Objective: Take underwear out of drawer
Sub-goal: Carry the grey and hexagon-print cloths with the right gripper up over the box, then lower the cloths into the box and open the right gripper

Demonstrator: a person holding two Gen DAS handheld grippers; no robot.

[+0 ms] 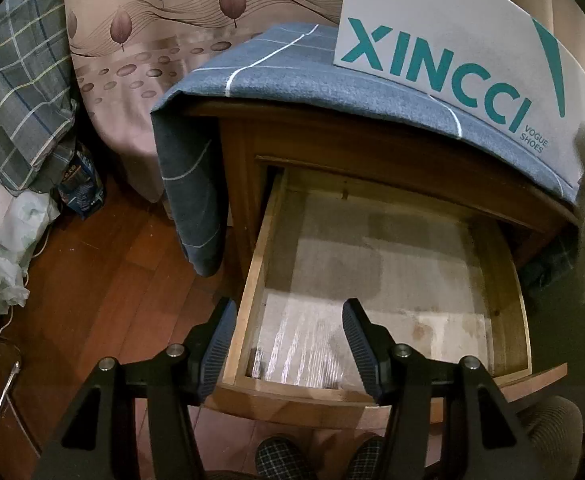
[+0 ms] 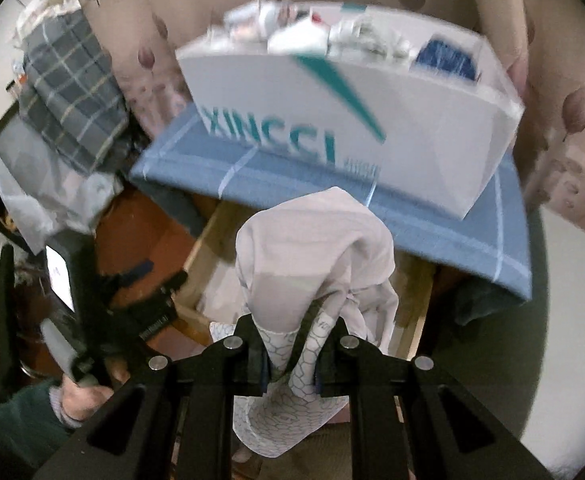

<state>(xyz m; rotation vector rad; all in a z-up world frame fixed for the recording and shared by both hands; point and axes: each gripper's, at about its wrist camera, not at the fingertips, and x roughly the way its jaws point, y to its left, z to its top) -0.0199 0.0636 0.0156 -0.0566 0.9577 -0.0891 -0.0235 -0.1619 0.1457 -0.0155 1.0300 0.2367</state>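
The wooden drawer stands pulled out of the nightstand, and only a pale paper liner shows on its bottom. My left gripper hovers open over the drawer's near left corner with nothing between its fingers. In the right wrist view, my right gripper is shut on pale underwear with a hexagon print, which bunches up above the drawer. The left gripper, held by a hand, shows at the left of that view.
A white XINCCI shoe box full of small items stands on a blue checked cloth draped over the nightstand. A leaf-print curtain hangs behind. Plaid bedding and bags pile at the left on the wooden floor.
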